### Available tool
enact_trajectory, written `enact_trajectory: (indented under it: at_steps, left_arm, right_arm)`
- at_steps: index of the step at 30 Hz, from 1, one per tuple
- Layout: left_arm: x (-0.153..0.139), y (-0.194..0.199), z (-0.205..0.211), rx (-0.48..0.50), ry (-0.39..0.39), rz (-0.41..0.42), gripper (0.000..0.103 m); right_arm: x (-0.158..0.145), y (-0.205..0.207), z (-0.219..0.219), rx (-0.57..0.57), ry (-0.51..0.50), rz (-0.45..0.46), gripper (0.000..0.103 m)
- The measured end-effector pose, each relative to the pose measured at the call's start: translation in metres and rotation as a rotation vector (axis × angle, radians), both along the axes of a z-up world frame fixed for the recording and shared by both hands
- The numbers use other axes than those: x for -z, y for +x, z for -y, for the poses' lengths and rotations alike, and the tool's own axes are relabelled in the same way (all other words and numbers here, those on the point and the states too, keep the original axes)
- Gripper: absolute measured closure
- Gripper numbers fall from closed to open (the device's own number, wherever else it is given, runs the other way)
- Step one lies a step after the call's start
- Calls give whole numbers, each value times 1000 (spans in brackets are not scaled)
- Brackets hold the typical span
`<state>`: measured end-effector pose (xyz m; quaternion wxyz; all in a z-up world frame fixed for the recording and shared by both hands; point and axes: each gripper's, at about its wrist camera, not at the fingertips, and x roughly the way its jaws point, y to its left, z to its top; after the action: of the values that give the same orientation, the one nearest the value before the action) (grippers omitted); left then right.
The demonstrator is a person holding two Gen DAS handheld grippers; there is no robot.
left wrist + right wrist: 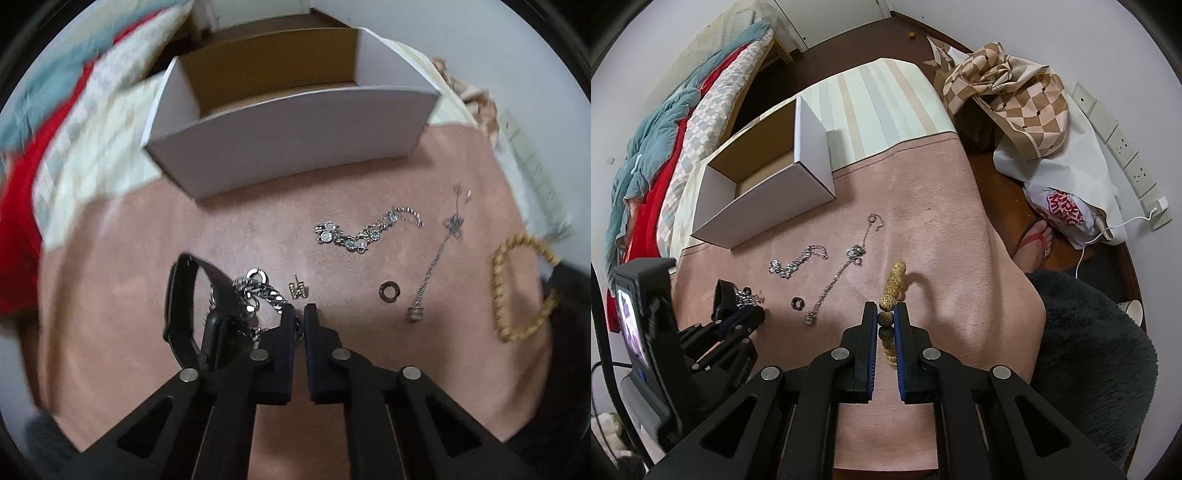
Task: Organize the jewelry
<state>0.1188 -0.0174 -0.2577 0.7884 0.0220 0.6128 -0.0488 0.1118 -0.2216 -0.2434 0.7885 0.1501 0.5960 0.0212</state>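
Note:
Jewelry lies on a pink cloth (258, 236). My left gripper (299, 312) is shut on a chunky silver chain (258, 291) beside a black smartwatch (184, 306). A small gold earring (297, 290), a dark ring (388, 292), a silver gem bracelet (364, 230) and a thin silver necklace (439, 254) lie ahead. My right gripper (886, 312) is shut on a tan beaded bracelet (892, 295), which also shows in the left wrist view (517, 288). An open white cardboard box (288, 136) stands at the back; in the right wrist view it (768, 192) sits at the back left.
A bed with red and teal bedding (665, 147) lies to the left. A checkered cloth (1008, 92), a plastic bag (1063, 210) and a sandalled foot (1034, 240) are to the right on the floor. A dark fuzzy cushion (1089, 350) is at the near right.

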Motion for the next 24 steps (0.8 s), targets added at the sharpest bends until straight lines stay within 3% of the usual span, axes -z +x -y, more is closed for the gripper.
enact_trajectory:
  at_steps: [2,5,15,18,20,22,24]
  left_arm:
    - [-6,0,-16,-45,-83,-13,102]
    - [-22,-4,-33,-73,-142,2,103]
    - [-62,-7,-56,-79,-236,53,102]
    - [-51,-3,-50,-80,-255,14,97]
    - [-36,-1,-44,-61,-221,-23,93]
    - [-21,-3,-36,-30,-169,-47,73]
    - [-12,-5,-31,-15,-157,-57,66]
  right_arm:
    - [-3,1,-3,-5,3,5,94]
    - [-9,3,-6,-10,15,15,94]
    - [-27,9,-21,-35,58,46,94]
    - [-28,10,-25,-43,59,49,94]
    - [-27,11,-26,-45,57,47,94]
    - [-25,11,-26,-42,54,41,94]
    - [-23,10,-24,-38,50,35,94]
